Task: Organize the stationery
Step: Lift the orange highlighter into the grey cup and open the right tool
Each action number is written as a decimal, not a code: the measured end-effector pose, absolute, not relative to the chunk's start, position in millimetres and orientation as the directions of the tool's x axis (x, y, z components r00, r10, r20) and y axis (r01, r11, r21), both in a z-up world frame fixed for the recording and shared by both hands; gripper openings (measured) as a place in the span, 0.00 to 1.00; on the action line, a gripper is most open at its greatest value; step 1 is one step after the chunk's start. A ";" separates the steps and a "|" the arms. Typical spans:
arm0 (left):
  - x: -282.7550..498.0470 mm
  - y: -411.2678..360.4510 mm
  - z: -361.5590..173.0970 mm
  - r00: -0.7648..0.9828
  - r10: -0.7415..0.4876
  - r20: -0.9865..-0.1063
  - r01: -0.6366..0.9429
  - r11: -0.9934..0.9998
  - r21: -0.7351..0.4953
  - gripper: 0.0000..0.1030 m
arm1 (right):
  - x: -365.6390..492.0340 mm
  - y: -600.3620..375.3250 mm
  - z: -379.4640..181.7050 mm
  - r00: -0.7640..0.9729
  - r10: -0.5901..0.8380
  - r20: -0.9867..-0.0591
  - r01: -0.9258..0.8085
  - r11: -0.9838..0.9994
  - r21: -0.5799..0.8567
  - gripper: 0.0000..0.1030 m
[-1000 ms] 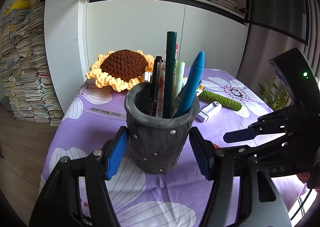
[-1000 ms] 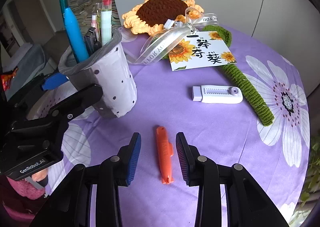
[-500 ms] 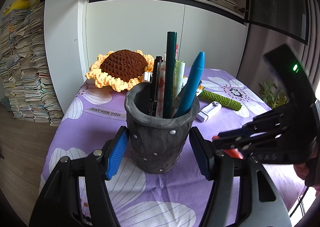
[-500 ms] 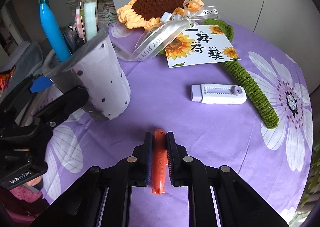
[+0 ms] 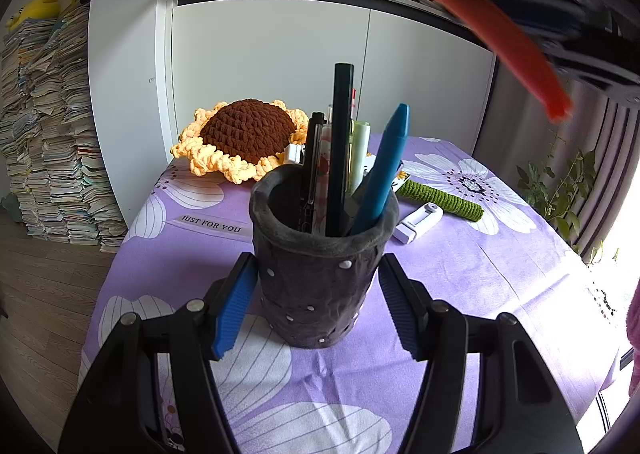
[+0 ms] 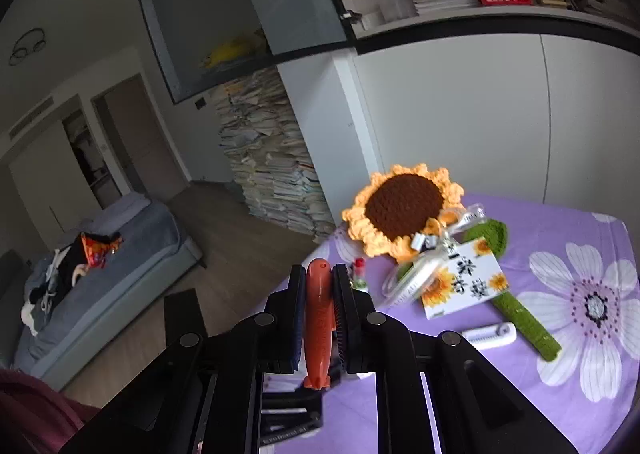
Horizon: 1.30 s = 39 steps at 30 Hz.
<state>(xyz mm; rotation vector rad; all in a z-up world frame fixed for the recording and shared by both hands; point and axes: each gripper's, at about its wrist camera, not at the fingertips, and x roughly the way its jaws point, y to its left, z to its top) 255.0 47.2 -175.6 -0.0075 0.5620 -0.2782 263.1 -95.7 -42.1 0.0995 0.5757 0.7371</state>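
From the left wrist, the dark grey dotted felt pen cup (image 5: 322,274), filled with pens, is clamped by the left gripper (image 5: 316,306) on the purple flowered table (image 5: 500,274). From the right wrist, the orange plastic utility knife (image 6: 318,318) is pinched in the right gripper (image 6: 318,294), raised above the table.

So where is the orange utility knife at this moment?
The orange utility knife is off the table, clamped in the right claw; in the left wrist view it hangs upper right, above the pen holder.
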 end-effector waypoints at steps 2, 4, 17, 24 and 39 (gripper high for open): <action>255.0 47.1 -175.6 0.810 -0.263 -0.525 0.258 0.962 -0.083 0.60 | 274.4 -84.6 -43.3 0.585 0.671 -0.455 -0.609 0.734 0.300 0.14; 255.0 47.1 -175.5 0.810 -0.262 -0.525 0.258 0.963 -0.082 0.60 | 284.5 -78.9 -49.6 0.570 0.683 -0.457 -0.606 0.725 0.328 0.14; 255.0 47.0 -175.5 0.810 -0.262 -0.525 0.258 0.963 -0.082 0.60 | 298.9 -60.9 -80.1 0.595 0.672 -0.441 -0.622 0.733 0.277 0.14; 255.0 46.9 -175.5 0.810 -0.262 -0.525 0.258 0.963 -0.082 0.61 | 297.7 -69.2 -89.6 0.636 0.677 -0.369 -0.621 0.734 0.276 0.14; 254.8 46.6 -175.4 0.810 -0.263 -0.525 0.259 0.962 -0.082 0.61 | 279.5 -81.4 -90.3 0.658 0.666 -0.351 -0.626 0.743 0.236 0.14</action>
